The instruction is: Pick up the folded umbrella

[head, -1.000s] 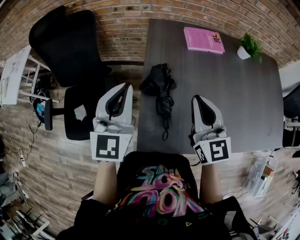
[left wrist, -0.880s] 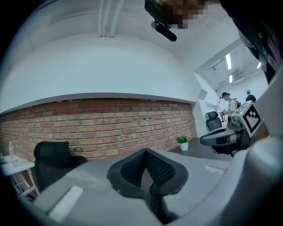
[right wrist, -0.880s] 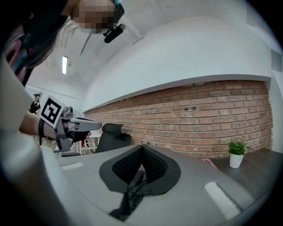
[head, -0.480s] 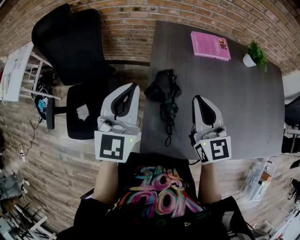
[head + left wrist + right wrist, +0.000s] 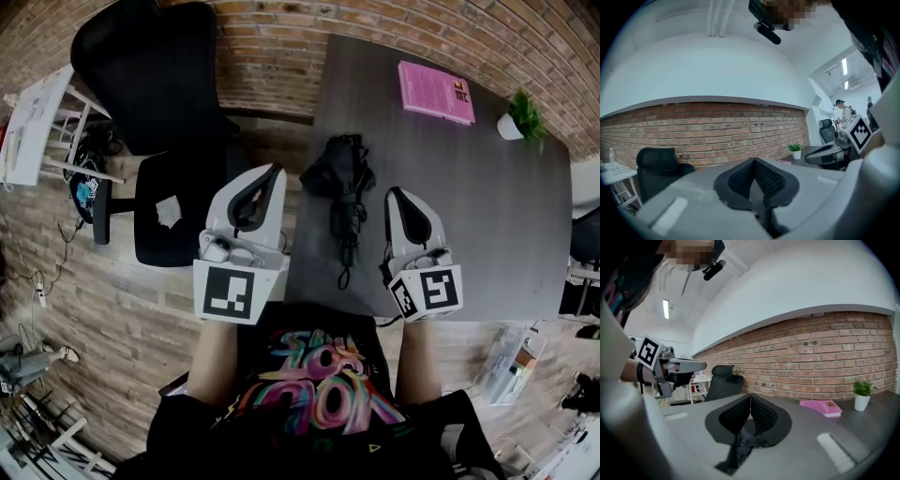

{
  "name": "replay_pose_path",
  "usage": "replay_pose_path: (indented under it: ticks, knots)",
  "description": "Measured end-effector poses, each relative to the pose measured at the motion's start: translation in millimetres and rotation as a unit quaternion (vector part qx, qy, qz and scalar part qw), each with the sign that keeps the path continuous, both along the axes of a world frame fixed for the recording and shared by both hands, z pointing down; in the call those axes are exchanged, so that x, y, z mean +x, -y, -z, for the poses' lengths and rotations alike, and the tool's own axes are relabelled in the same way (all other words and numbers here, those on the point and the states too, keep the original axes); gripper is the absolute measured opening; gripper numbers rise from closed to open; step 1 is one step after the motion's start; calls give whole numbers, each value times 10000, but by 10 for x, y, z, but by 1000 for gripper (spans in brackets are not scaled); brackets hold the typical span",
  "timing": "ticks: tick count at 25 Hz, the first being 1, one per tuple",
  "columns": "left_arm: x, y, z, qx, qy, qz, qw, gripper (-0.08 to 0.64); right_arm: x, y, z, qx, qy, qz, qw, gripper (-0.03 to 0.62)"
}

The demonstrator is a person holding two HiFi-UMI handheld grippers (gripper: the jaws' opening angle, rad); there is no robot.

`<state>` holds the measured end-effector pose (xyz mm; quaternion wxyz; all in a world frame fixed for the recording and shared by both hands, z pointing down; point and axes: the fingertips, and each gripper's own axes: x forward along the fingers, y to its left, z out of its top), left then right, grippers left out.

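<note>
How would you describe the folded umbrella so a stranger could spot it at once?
Find the dark grey rectangular table by the red brick wall. Near its left edge lies the black folded fabric umbrella. It alone is dark and crumpled; the flat pink book and small green potted plant sit farther back.
</note>
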<state>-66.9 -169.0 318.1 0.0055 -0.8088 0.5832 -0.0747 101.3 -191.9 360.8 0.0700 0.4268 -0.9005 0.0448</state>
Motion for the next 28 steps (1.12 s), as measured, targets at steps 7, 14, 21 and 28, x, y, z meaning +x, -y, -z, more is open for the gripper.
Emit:
replay_pose_path:
  ticks: [7,14,21,28]
  knots:
    - [-60,-70,-40,-18,-37,73,10000,2,-131,7,-303,-278,-365,198,9988,81]
    - [-119,-140,-99,-98,-49,195,9998,2,-221,22,-670,-733,-619,424,9945,178]
    - [-184,-210,-141,-136,-20,282,9995,2,-360,56,-1088,-1264,-816,633,9866,268]
    - [-299,-293,-142,-185,33,471,9987,2,-444,174,-1513,-1691,-1146,653,9767,337]
